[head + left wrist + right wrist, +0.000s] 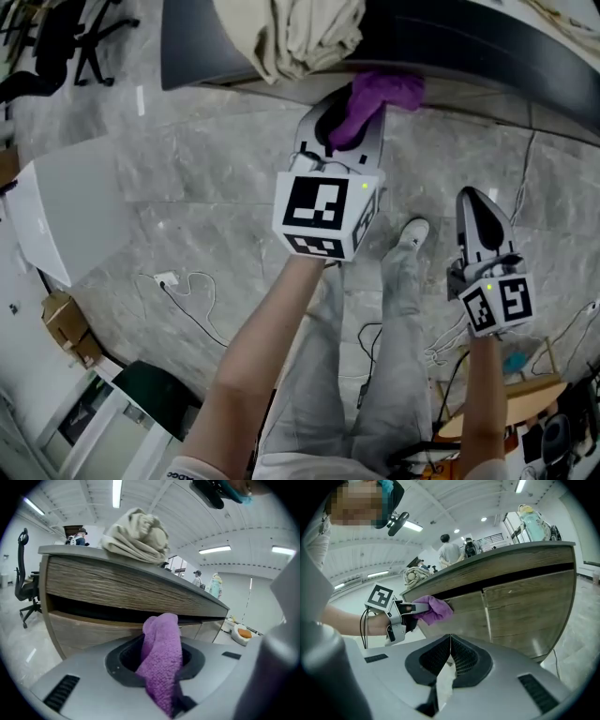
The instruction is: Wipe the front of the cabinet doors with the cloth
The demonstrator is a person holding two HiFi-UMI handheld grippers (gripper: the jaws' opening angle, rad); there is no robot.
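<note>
A purple cloth [375, 98] [162, 660] [433, 609] is clamped in my left gripper [339, 127] [405, 616], which is shut on it. The cloth's free end reaches the wood-grain cabinet front [122, 597] [515, 606], just under the dark counter top [487, 47]; whether it touches the door I cannot tell. My right gripper [480, 225] [450, 660] hangs lower and to the right, away from the cabinet, jaws shut with nothing between them.
A beige bundle of fabric [300, 33] [138, 536] lies on the counter above the cloth. The person's legs and a white shoe [411, 234] stand on the grey marble floor [187, 178]. Cables [187, 300], a white panel [66, 216] and an office chair [26, 588] are at the left.
</note>
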